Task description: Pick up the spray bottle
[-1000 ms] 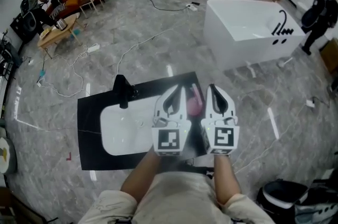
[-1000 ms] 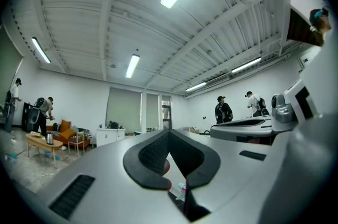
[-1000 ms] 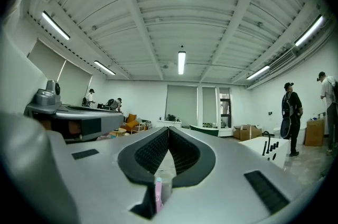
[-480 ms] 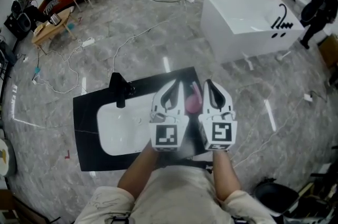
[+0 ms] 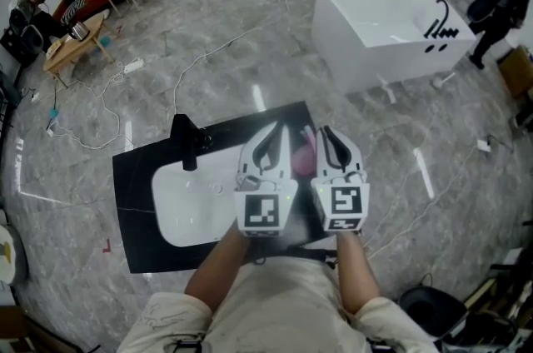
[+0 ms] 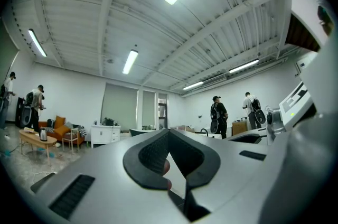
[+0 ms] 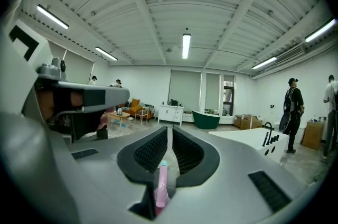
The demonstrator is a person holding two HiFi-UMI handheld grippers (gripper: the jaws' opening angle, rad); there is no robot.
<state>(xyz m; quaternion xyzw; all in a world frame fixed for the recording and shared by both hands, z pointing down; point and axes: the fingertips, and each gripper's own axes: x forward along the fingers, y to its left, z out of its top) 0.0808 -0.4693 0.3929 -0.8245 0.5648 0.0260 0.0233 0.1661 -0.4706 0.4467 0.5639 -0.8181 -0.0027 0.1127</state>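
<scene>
The pink spray bottle (image 5: 305,153) stands on the black counter (image 5: 137,176), showing in the gap between my two grippers. My left gripper (image 5: 279,131) hovers just left of it, jaws shut and empty (image 6: 169,130). My right gripper (image 5: 323,133) hovers just right of it, jaws almost together and only starting to part (image 7: 170,129). In the right gripper view a pink strip of the bottle (image 7: 161,186) shows low in the slot between the jaws, with no pad pressing on it. Most of the bottle is hidden by the grippers.
A white sink basin (image 5: 187,201) with a black faucet (image 5: 185,141) is set in the counter, left of the grippers. A white bathtub (image 5: 375,18) stands at the back right, with a person (image 5: 495,2) beside it. Cables (image 5: 191,68) lie on the grey floor.
Both grippers have sunk slightly toward the counter, the right one more. The bottle has stayed where it was.
</scene>
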